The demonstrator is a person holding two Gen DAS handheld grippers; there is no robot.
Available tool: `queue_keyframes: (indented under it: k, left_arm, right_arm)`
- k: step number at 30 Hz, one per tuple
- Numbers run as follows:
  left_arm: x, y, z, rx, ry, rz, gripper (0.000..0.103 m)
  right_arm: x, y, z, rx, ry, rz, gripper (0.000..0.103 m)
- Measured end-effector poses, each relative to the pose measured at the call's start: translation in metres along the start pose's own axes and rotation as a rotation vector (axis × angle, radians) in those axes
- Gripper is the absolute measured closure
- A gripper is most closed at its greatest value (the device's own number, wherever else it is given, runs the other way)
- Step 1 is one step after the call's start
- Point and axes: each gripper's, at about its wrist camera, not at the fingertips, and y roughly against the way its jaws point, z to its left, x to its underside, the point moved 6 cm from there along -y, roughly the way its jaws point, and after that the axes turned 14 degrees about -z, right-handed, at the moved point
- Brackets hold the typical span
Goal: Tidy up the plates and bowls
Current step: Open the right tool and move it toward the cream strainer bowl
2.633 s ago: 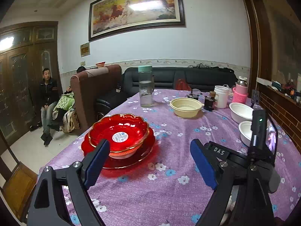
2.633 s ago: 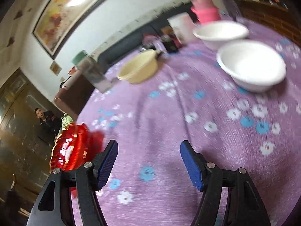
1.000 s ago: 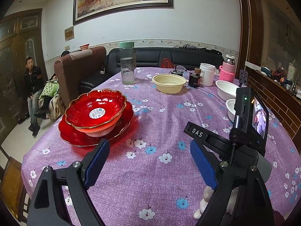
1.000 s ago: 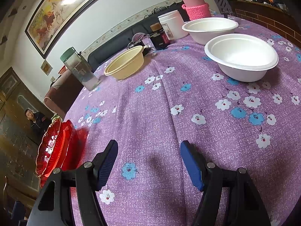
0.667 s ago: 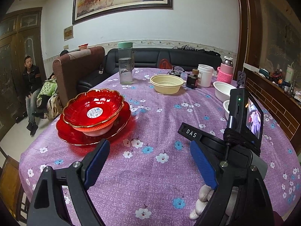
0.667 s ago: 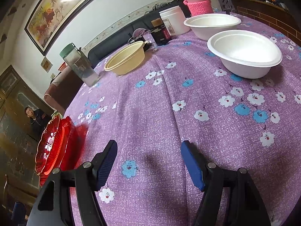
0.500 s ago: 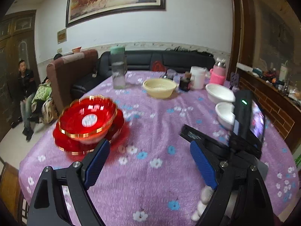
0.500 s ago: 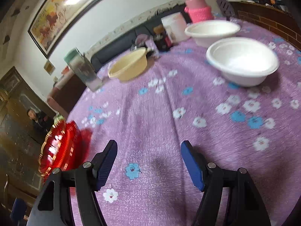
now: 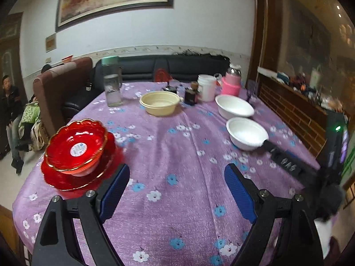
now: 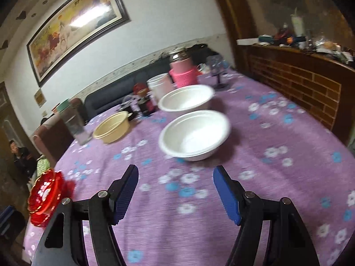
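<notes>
The right gripper [image 10: 175, 187] swings across the purple floral tablecloth [image 9: 177, 155] and now lines up on the nearer white bowl [image 10: 195, 135], which a second ago sat off toward the table's right edge in its view. Jaws spread wide, nothing between them. In the left wrist view its black finger has come right up beside that bowl's rim; touching or not, I cannot tell.

The left gripper [image 9: 177, 190] has backed off and up a little, jaws equally wide and empty. The red bowl [image 9: 75, 146] sits on the red plate [image 9: 73, 177] at the near-left edge, so that pair looks done.

Remaining: the second white bowl [image 9: 235, 109] just behind the first, toward the right edge, and the cream bowl [image 9: 159, 103] at the far middle. A pickup of the near white bowl looks imminent, probably for nesting.
</notes>
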Motion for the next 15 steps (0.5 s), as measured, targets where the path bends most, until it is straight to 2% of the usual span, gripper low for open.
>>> queue_keyframes:
  k: [7, 12, 15]
  left_arm:
    - [-0.001, -0.017, -0.005, -0.004, 0.003, 0.027, 0.016]
    - [-0.008, -0.039, -0.006, 0.025, 0.030, 0.083, 0.016]
    - [-0.026, -0.057, 0.003, 0.027, 0.074, 0.112, 0.016]
  right_arm:
    - [-0.020, 0.005, -0.023, 0.041, 0.056, -0.054, 0.029]
    - [-0.032, -0.007, -0.017, 0.012, 0.076, -0.053, 0.029]
    - [-0.043, -0.014, 0.002, -0.034, 0.093, -0.066, 0.029]
